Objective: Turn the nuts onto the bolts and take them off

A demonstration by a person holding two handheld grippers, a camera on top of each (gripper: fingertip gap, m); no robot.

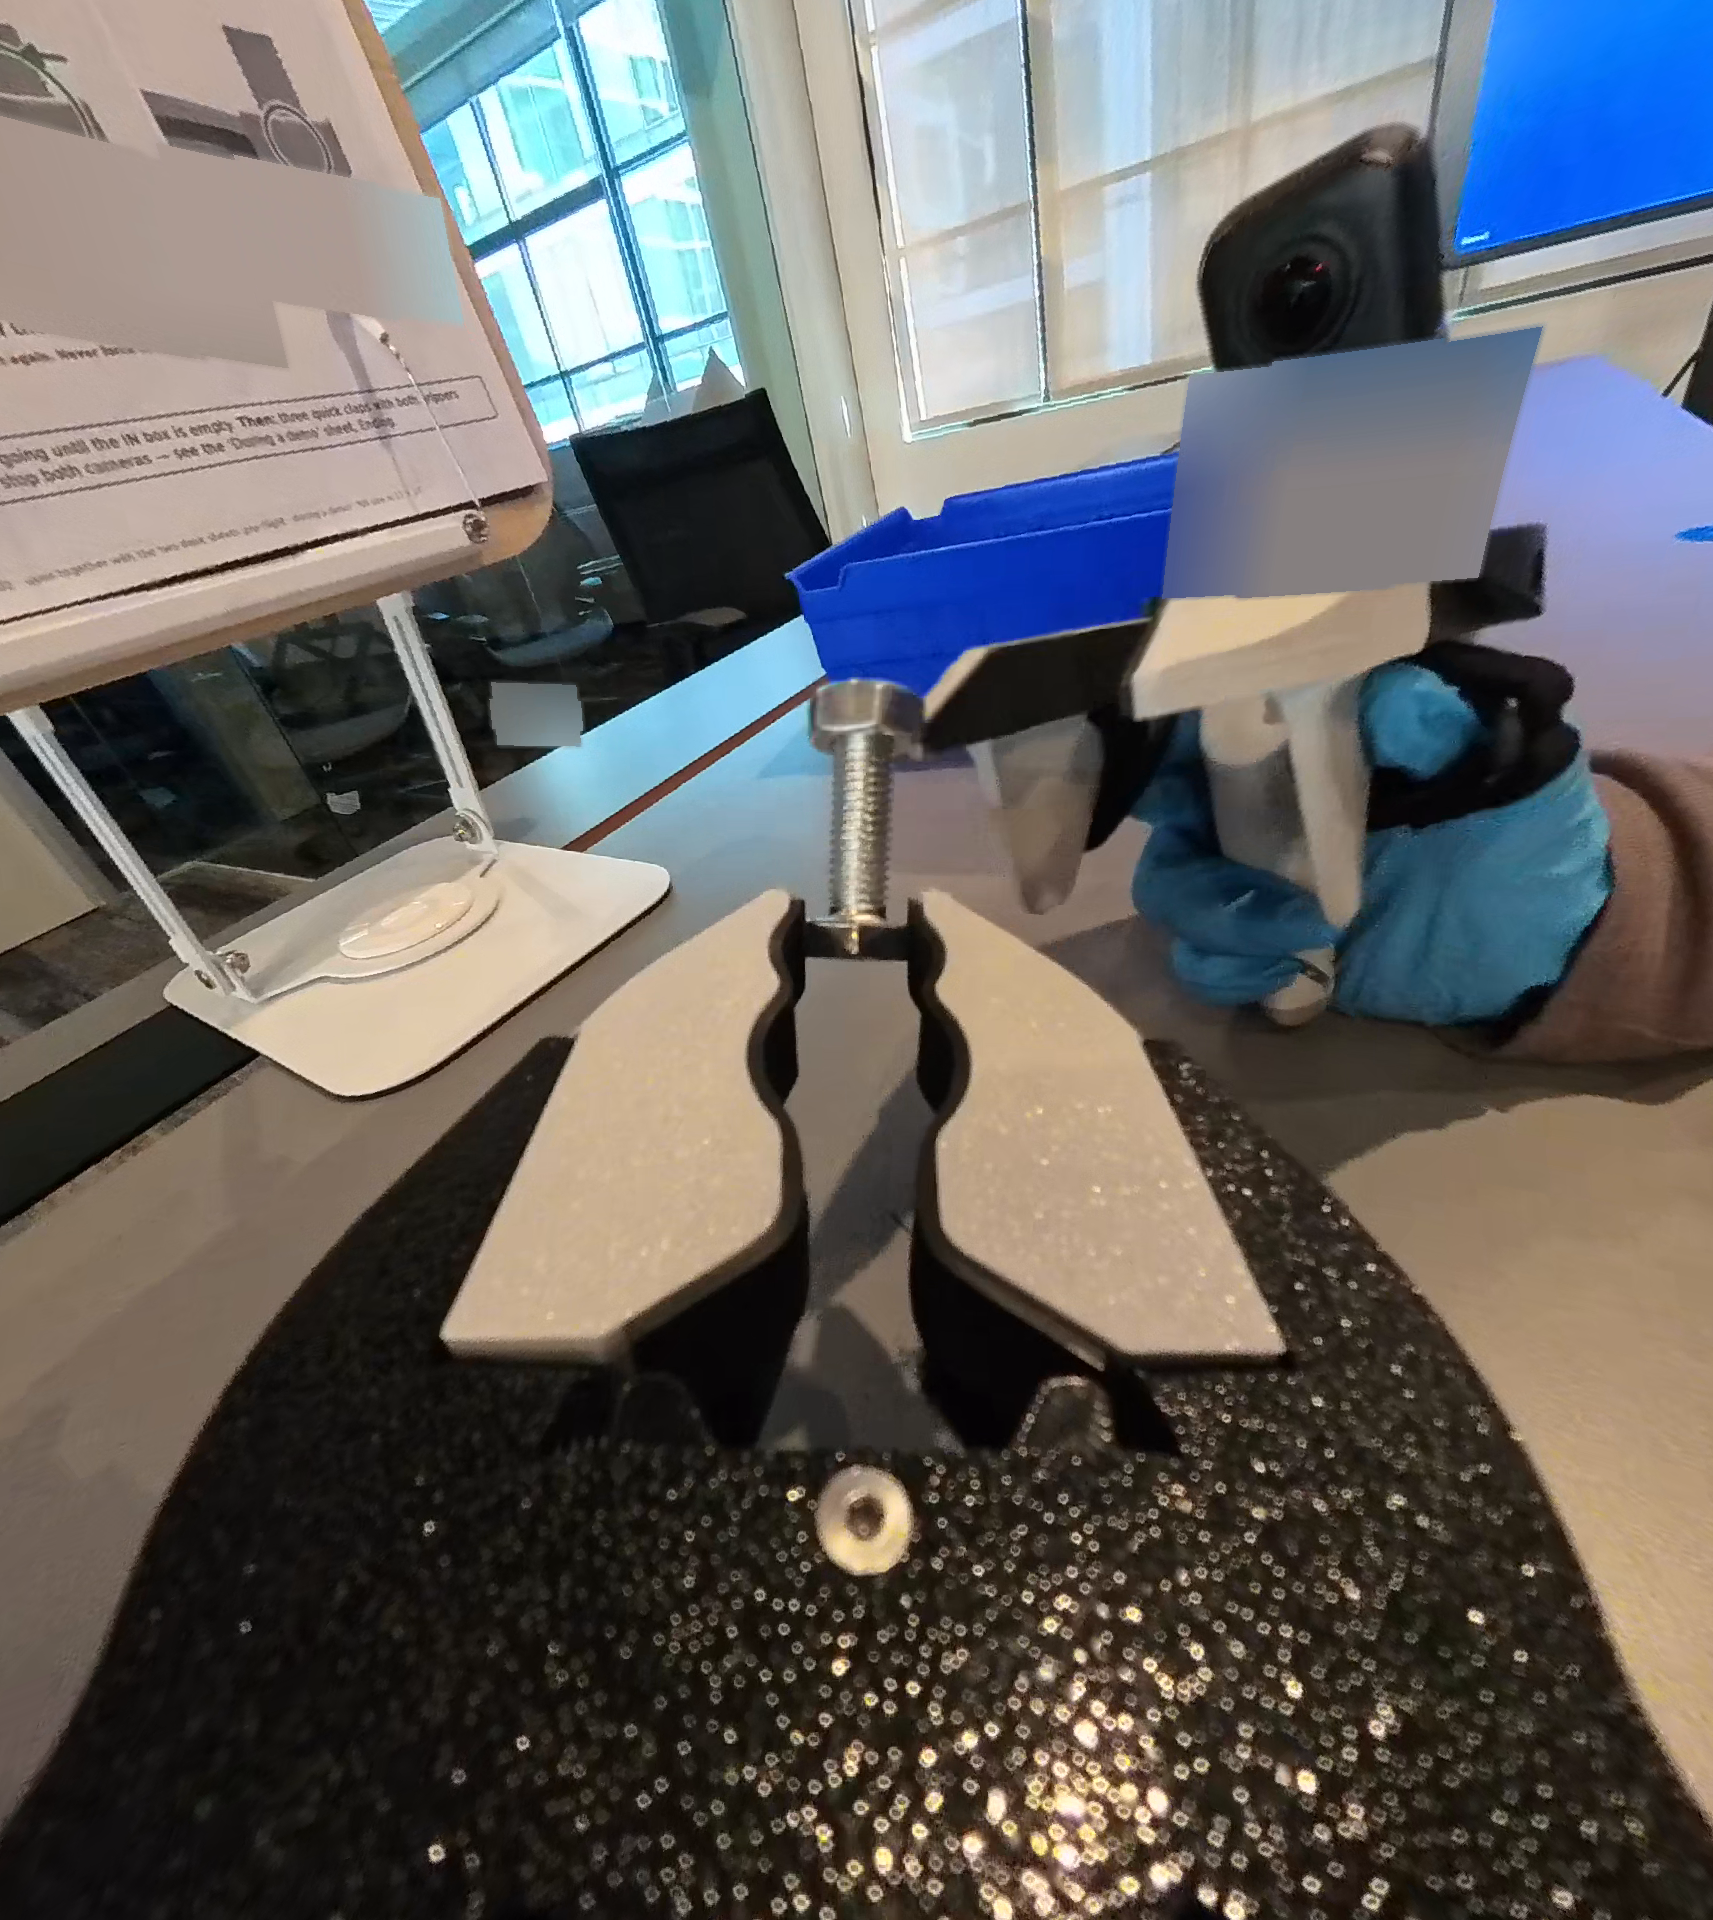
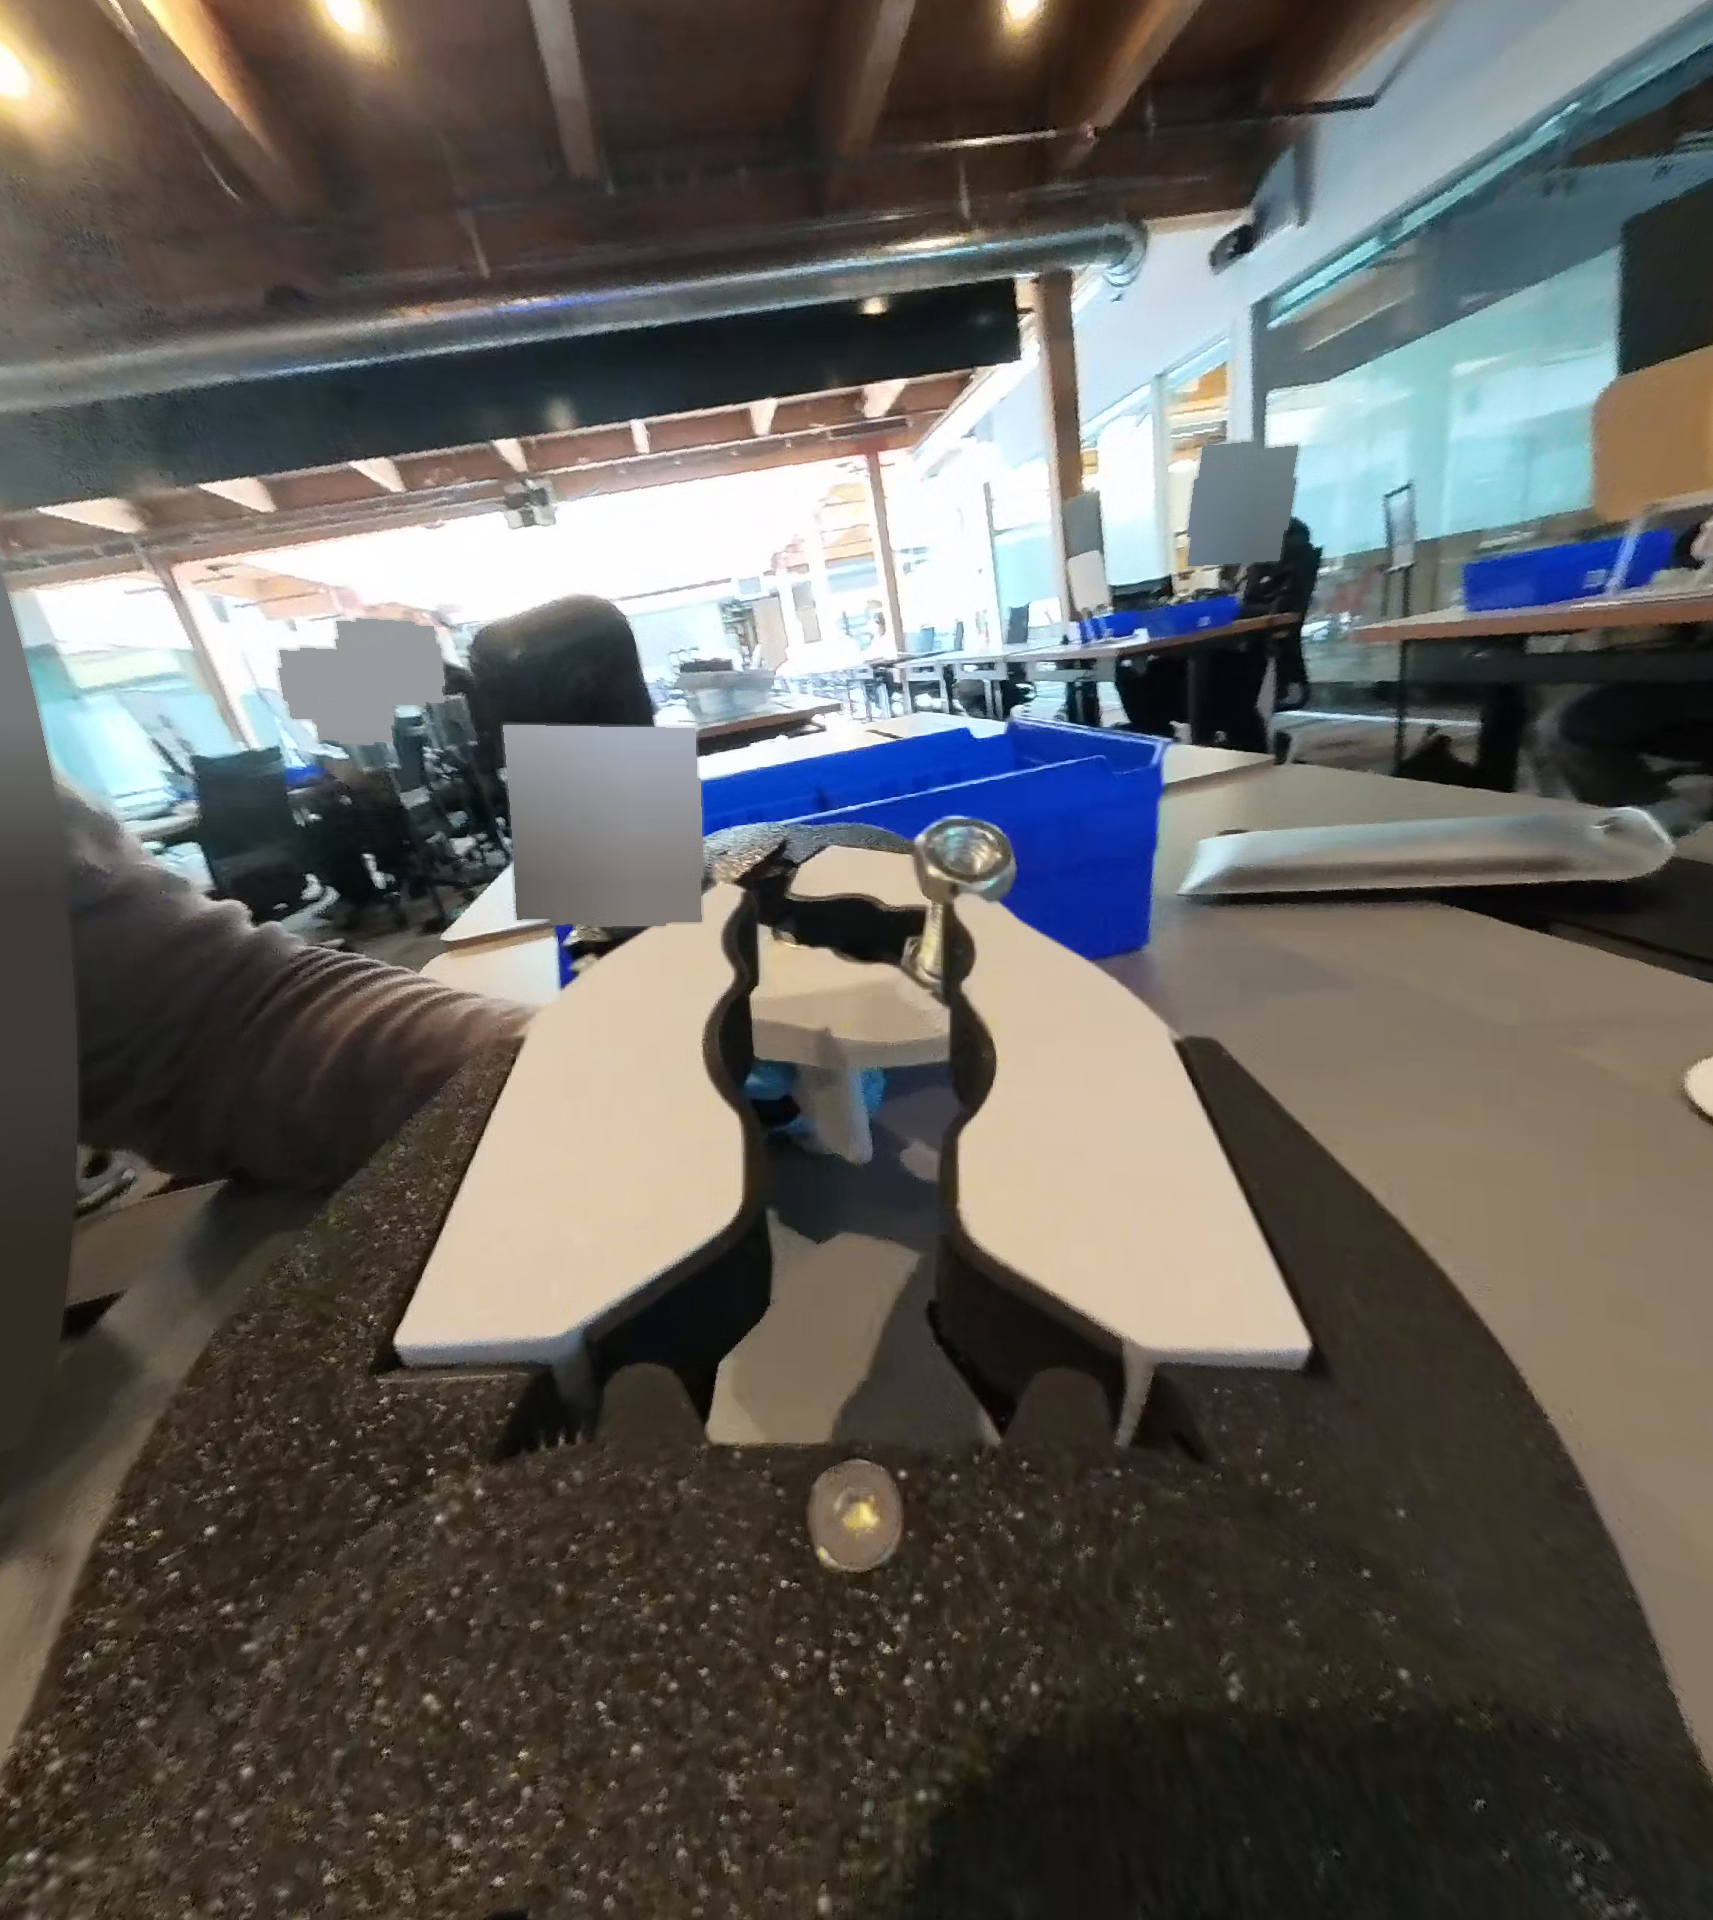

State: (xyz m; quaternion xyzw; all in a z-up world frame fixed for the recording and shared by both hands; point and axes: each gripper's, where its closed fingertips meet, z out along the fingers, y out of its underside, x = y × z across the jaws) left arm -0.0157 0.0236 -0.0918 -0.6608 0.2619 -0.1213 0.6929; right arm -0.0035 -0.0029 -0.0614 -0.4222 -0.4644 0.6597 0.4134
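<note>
A silver bolt (image 1: 860,831) stands upright above the table, its threaded shaft bare. My left gripper (image 1: 857,935) is shut on the bolt's lower end. A hex nut (image 1: 867,715) sits at the top of the bolt. My right gripper (image 1: 987,800) comes in from the right, held by a blue-gloved hand (image 1: 1434,894). It is open, with its upper fingertip against the nut. In the right wrist view the nut (image 2: 966,857) is at the tip of the right finger, not between the fingers, and the right gripper (image 2: 857,914) stands open.
A blue bin (image 1: 956,582) stands on the grey table (image 1: 1558,1247) behind the bolt; it also shows in the right wrist view (image 2: 1060,821). A sheet stand (image 1: 208,436) with a white base (image 1: 416,935) is at the left. A flat silver piece (image 2: 1423,852) lies on the table. The grippers' ends are close to 4 centimeters from one another.
</note>
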